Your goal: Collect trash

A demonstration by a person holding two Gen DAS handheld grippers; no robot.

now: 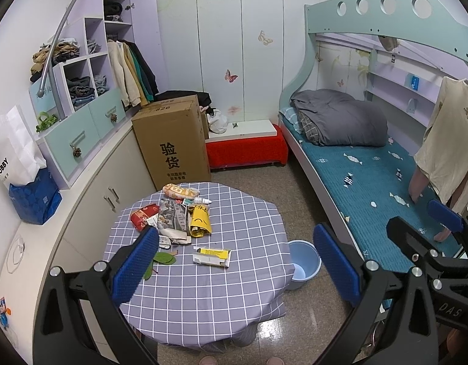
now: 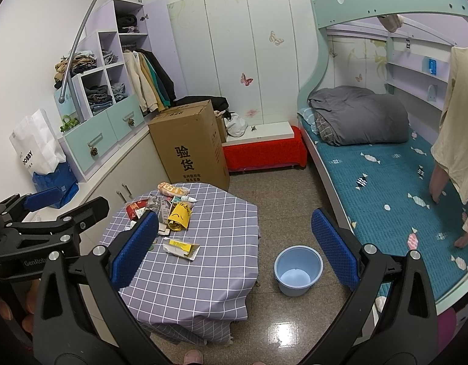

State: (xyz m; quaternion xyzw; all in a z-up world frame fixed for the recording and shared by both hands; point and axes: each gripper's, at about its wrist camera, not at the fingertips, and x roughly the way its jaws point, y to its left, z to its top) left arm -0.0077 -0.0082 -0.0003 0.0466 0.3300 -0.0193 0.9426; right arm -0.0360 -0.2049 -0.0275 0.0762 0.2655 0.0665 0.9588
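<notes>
**A:** Your left gripper (image 1: 234, 261) is held above the near side of the table (image 1: 234, 289), its blue pads spread wide with nothing between them. Just beyond its left pad (image 1: 136, 264) lie two green leaves (image 1: 162, 258), and ahead, between the pads, a yellow-and-white flat box (image 1: 212, 256). Farther out is the main heap: a yellow wrapper (image 1: 200, 222), a grey printed packet (image 1: 173, 217), a red packet (image 1: 142, 214), an orange snack bag (image 1: 180, 191) and a small white dropper bottle (image 1: 203, 200).

**B:** And the bin?

**A:** From your left camera the blue bucket (image 1: 305, 263) stands on the floor just inside the right pad (image 1: 335, 267), partly cut off by the table edge. Your right camera shows it whole: the bucket (image 2: 297, 269) sits on the tiles between the table and the bed (image 2: 401, 182), and you can see down to its bare bottom.

**B:** What about my right gripper?

**A:** The right gripper (image 2: 234, 254) is also spread wide and holds nothing; the table corner and the floor lie between its pads. The flat box (image 2: 180, 248) is just past its left pad (image 2: 133, 252), the yellow wrapper (image 2: 179, 216) beyond that. Only this view shows your left gripper (image 2: 67, 203) from the side, off to the left by a blue bag (image 2: 56, 182) on the counter. The leaves are almost hidden behind the pad here.

**B:** Anything else?

**A:** A cardboard box (image 1: 173, 146) stands on the floor beyond the table.
</notes>
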